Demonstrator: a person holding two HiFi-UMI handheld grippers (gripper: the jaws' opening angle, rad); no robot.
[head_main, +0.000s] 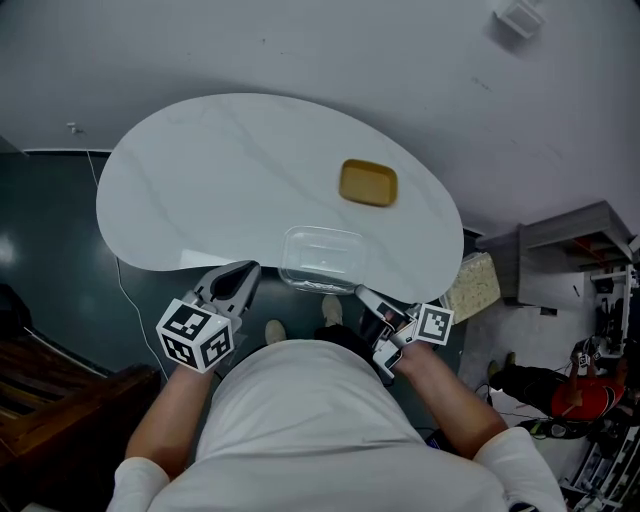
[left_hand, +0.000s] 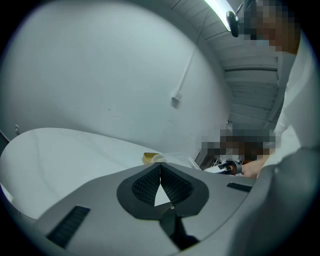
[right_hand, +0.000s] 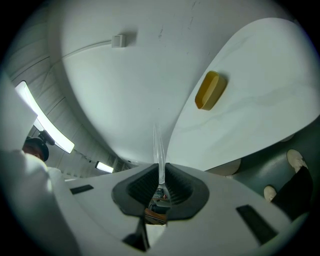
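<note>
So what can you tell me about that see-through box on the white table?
The clear box is a shallow, rectangular tub with rounded corners, seemingly thin plastic and apparently empty. It sits at the near edge of the white table. The right gripper is shut on its thin rim at the right-hand near corner; nothing else touches it.

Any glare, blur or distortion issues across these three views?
Head view: even light, mild bowing; clear container nearly vanishes on the white table. Left gripper view: strong fisheye, dark corners, mosaic patches at right. Right gripper view: same fisheye, ceiling lights blown out at left, dish sharp, container rim in the right gripper faint.
</note>
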